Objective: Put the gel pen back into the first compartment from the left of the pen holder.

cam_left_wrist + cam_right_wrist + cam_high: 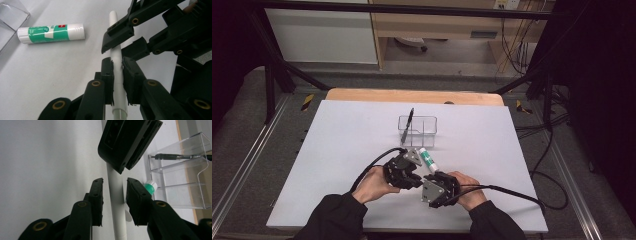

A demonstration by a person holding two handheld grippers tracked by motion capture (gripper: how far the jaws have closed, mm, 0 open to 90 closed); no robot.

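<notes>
You are viewing the table (337, 165) in the high view. The clear organiser (417, 131) is sitting at frame centre, with a pen (408, 121) leaning in its left compartment. Just below and right of the organiser, a glue stick (427, 158) is lying on the table. Both grippers are meeting below the glue stick, left gripper (410, 179) left of right gripper (432, 181), with a white pen (117, 65) lying between their jaws.

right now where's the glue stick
In the high view the glue stick lies flat on the white table, just in front of the clear organizer and beside the left gripper.
</notes>
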